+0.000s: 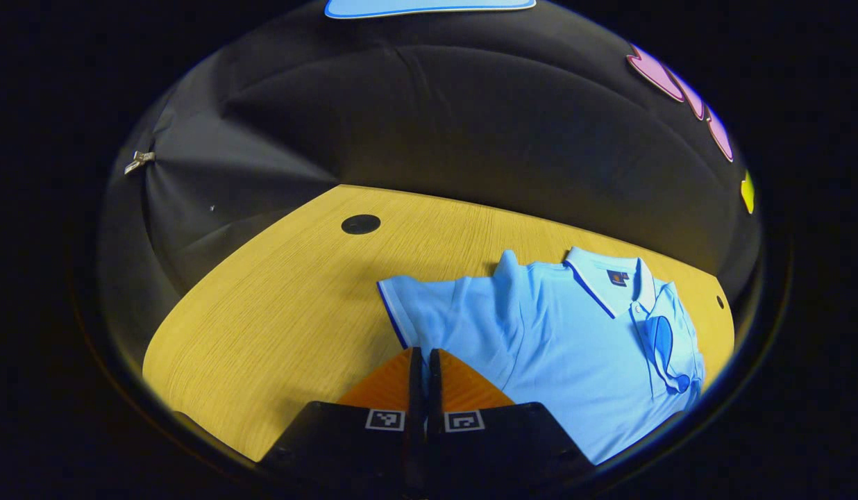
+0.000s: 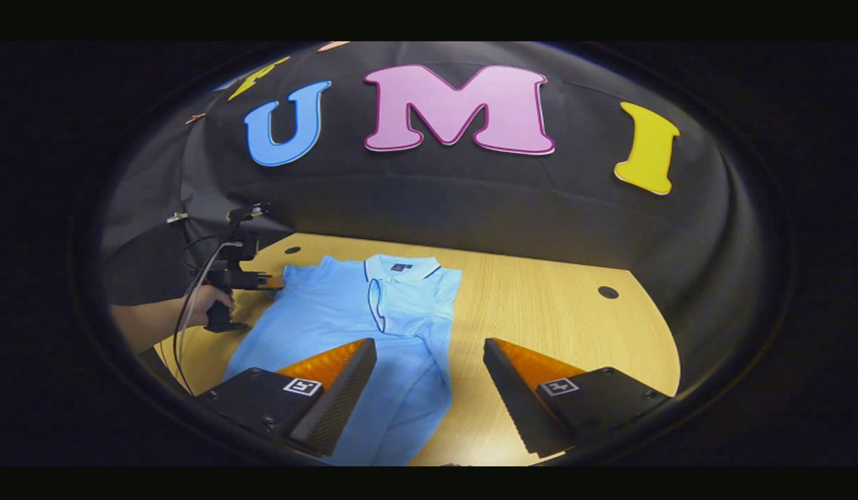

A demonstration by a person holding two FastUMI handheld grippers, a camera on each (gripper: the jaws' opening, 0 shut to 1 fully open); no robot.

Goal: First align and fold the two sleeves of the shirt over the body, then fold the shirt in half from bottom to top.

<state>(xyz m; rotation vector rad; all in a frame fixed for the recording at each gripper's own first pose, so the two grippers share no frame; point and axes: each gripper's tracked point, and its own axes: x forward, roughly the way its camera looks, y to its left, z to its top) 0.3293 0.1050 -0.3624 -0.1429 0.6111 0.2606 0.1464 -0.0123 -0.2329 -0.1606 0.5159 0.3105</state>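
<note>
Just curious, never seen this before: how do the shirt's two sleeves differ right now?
The outstretched sleeve sticks out sideways on the table; the folded sleeve lies over the shirt's chest. The left gripper is at the outstretched sleeve's edge, not the folded sleeve's. Both have dark-trimmed cuffs.

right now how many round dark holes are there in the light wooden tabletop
2. In the right gripper view, one round dark hole sits at the far left, just behind the light blue polo shirt; the other is on bare wood to the right. The shirt could hide more.
</note>
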